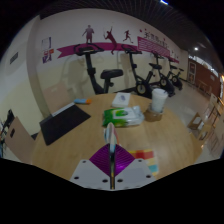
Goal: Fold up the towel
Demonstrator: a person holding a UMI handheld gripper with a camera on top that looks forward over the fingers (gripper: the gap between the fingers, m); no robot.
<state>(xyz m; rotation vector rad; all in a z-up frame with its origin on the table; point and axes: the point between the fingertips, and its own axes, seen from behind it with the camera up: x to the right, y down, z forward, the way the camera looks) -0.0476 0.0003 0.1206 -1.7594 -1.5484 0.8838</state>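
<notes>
My gripper (pixel 112 158) is shut, its purple pads (pixel 100 160) pressed together on a thin white and bluish edge of the towel (pixel 111 138). That edge rises from between the fingers to a green and white bunch of cloth (pixel 122 116) just ahead of them. I cannot tell whether the bunch lies on the wooden surface (pixel 80 145) or hangs above it. The rest of the towel's shape is hidden, as I see it edge-on.
A black mat (pixel 62 122) lies to the left. A white bin (pixel 158 100) and a white object (pixel 122 98) stand beyond the cloth. Exercise bikes (pixel 135 72) line the far wall. A small orange thing (pixel 146 155) sits right of the fingers.
</notes>
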